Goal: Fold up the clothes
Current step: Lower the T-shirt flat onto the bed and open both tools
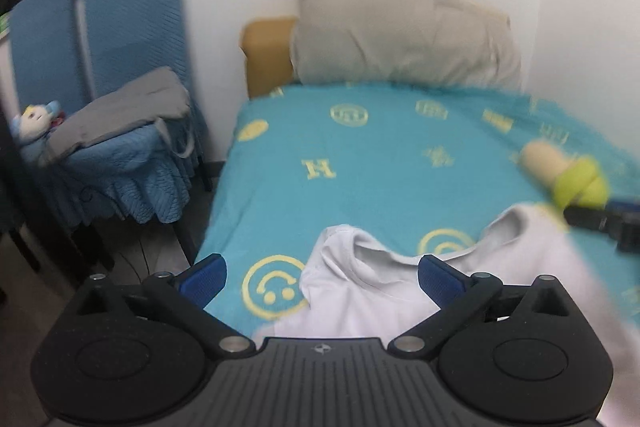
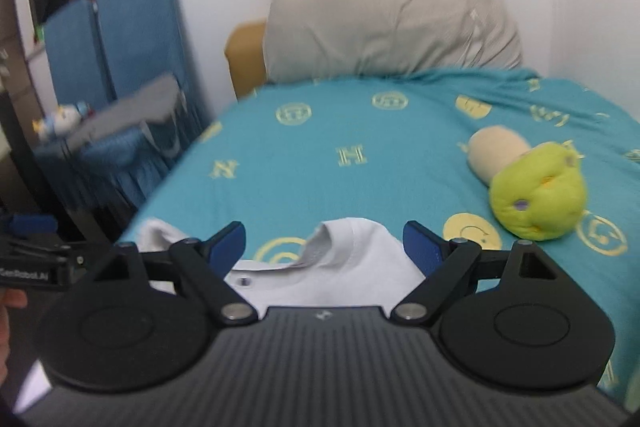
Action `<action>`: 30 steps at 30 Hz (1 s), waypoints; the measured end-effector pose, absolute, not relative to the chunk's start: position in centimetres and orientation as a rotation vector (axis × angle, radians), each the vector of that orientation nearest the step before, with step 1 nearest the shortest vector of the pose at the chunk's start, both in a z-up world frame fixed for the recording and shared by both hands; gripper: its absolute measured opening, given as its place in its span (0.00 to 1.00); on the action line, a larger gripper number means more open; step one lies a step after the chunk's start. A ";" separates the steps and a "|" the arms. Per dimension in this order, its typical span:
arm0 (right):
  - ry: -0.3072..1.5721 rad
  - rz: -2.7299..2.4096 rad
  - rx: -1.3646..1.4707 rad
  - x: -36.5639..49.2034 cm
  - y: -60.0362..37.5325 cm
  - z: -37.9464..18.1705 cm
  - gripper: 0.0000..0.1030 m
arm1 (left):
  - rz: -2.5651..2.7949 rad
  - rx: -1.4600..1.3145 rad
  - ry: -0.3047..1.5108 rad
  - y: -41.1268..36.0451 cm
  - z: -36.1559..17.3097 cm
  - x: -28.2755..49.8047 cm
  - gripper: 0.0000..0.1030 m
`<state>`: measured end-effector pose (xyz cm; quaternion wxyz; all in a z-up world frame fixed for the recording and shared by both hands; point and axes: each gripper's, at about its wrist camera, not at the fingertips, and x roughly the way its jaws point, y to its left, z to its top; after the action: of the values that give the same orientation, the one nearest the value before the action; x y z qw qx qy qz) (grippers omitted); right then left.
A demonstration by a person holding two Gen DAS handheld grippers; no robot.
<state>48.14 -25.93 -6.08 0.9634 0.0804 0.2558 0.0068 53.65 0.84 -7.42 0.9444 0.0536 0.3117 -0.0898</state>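
Observation:
A white T-shirt (image 1: 360, 303) lies on the teal bedsheet (image 1: 380, 167), collar toward the pillow. My left gripper (image 1: 320, 277) is open, hovering above the shirt's left shoulder and collar. In the right wrist view the same shirt (image 2: 352, 267) lies under my right gripper (image 2: 324, 247), which is open above its right shoulder. The left gripper's body (image 2: 36, 259) shows at the left edge there, and the right gripper's body (image 1: 608, 223) shows at the right edge of the left wrist view. Neither gripper holds cloth.
A grey pillow (image 2: 392, 23) leans on the wall at the bed's head. A green and beige plush toy (image 2: 528, 187) lies on the sheet to the right. A blue-covered chair (image 1: 112, 131) with folded grey cloth and a small toy stands left of the bed.

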 end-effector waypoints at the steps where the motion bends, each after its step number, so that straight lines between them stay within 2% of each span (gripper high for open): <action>1: 0.502 0.009 0.160 46.3 -25.7 -5.1 0.84 | -0.178 0.094 0.615 1.4 -6.3 51.7 1.00; 10: 0.414 0.019 0.174 26.2 -22.7 1.4 0.84 | -0.157 0.030 0.439 5.5 1.8 30.6 1.00; 17: 0.349 0.050 0.150 13.0 -21.4 2.2 0.84 | -0.150 0.117 0.343 5.1 2.9 14.7 1.00; 22: 0.313 0.035 0.197 8.9 -21.9 -0.1 0.84 | -0.194 0.046 0.323 5.6 0.0 10.0 1.00; 30: 0.347 -0.017 0.241 9.1 -22.7 -2.7 0.84 | -0.189 -0.004 0.384 6.2 -2.9 10.8 1.00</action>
<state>9.08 -22.68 -2.70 0.9778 0.1195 0.1721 -0.0087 10.75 6.16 -2.87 0.9772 -0.0022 0.1904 -0.0936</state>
